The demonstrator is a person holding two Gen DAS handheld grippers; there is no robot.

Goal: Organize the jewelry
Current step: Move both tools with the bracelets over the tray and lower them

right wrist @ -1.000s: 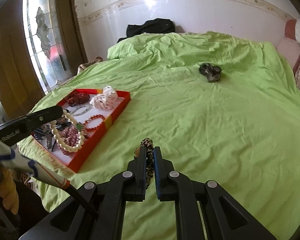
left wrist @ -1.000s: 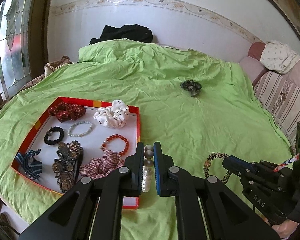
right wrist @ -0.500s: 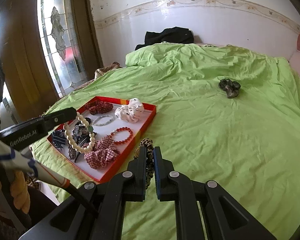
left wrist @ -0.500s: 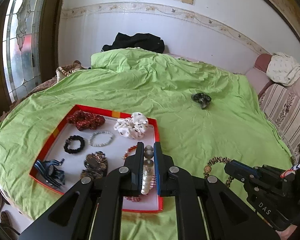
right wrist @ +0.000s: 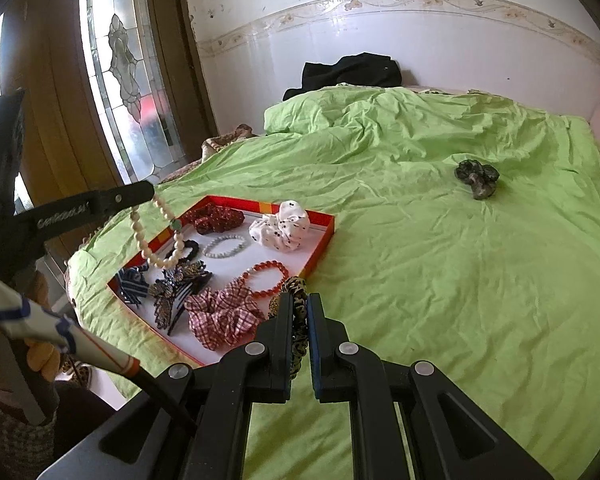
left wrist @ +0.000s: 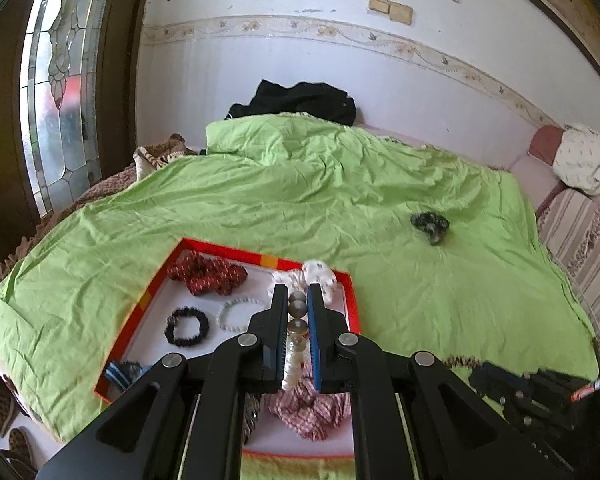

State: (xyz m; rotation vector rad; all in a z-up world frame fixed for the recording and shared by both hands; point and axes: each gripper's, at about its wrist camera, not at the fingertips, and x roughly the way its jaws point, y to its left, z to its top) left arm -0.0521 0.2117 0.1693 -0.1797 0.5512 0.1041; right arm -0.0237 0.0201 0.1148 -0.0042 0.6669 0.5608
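The left gripper (left wrist: pixel 298 312) pinches a pearl bracelet (right wrist: pixel 156 236) between its fingers, dangling it above the red tray (right wrist: pixel 320 240) on the green bed (right wrist: pixel 440 280). The right gripper (right wrist: pixel 300 312) pinches a leopard band (right wrist: pixel 298 312) beside the tray's near edge. A dark scrunchie (right wrist: pixel 476 176) lies well apart on the bed

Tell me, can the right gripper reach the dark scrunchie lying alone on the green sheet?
Probably not yet: the right gripper is shut on a leopard bracelet. The path over the green sheet to the dark scrunchie looks free.
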